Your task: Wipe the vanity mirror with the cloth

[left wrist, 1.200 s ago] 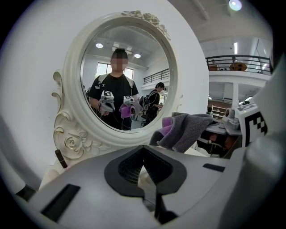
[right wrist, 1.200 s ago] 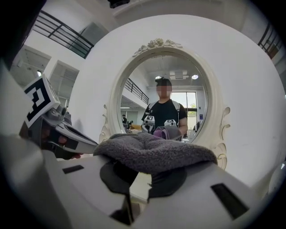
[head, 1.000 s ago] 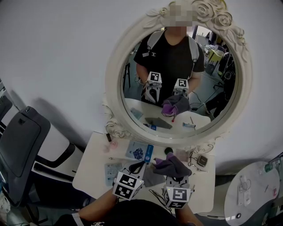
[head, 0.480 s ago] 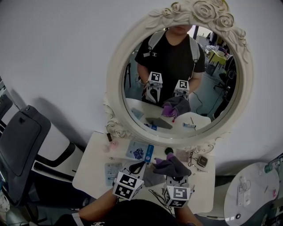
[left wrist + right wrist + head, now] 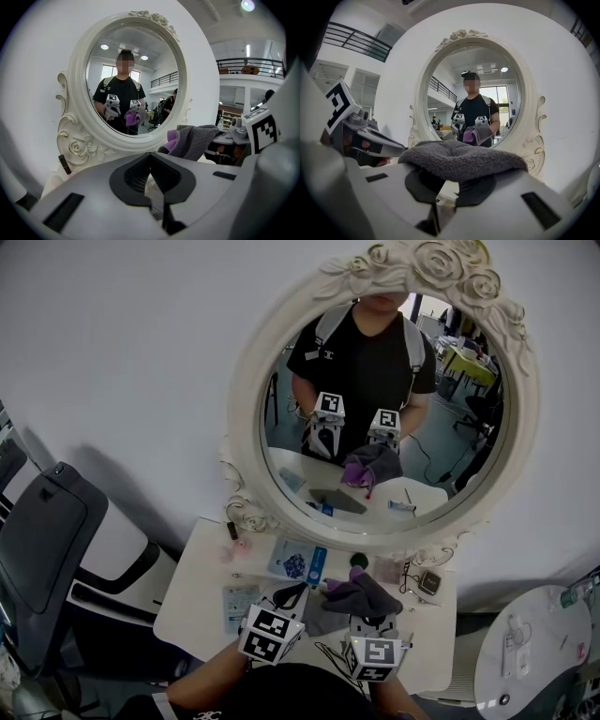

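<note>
The right tool (image 5: 449, 190) is clamped on the grey cloth (image 5: 461, 159), low over the table (image 5: 192, 592). The mirror (image 5: 384, 399) stands upright straight ahead and above it, well apart, unwiped. The left tool (image 5: 151, 183), jaws together and empty, sits alongside.

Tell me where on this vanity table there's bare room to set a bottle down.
The table's left edge, left of the small packet, is bare. The front right corner, beyond the cable, looks free too. Crowded: the strip under the mirror frame, with the blue packet and small device, and the middle, where the right gripper holds the cloth.
</note>
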Available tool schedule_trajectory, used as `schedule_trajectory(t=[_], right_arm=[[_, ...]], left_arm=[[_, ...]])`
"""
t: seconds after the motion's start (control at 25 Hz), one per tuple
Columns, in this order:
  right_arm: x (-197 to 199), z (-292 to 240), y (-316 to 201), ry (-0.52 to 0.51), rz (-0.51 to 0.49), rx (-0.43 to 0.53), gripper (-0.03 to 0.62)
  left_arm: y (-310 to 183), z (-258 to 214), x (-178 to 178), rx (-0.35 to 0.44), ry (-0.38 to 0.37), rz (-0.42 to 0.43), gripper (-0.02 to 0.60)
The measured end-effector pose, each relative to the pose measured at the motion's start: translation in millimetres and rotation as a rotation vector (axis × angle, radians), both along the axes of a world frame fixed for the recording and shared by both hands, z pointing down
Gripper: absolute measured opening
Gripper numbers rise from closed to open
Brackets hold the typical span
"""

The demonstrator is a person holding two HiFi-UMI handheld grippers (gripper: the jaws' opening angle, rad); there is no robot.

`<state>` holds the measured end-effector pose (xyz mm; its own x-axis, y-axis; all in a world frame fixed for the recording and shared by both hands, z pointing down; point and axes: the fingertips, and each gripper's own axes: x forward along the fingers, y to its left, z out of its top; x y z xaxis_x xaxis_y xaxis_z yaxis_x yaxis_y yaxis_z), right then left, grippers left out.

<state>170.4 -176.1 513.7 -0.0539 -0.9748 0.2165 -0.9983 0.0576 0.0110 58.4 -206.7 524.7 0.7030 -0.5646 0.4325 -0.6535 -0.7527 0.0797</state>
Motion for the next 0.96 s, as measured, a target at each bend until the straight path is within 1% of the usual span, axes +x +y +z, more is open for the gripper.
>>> schedule_trajectory(t=[0.44, 0.76, 0.96], right_arm=[[4.2, 0.1, -2.6, -0.016, 0.015, -0.011, 0.040], [7.7, 1.5, -4.2, 0.012, 0.017, -0.011, 0.040], [6.0, 0.7, -5.3, 0.002, 0.012, -0.013, 0.040]], left_arm=[[-1.5, 2.2, 2.9, -0.001, -0.004, 0.005, 0.006], [-3.5, 0.1, 4.3, 0.006, -0.007, 0.009, 0.006], [-2.5, 1.0, 6.2, 0.005, -0.008, 0.012, 0.006]])
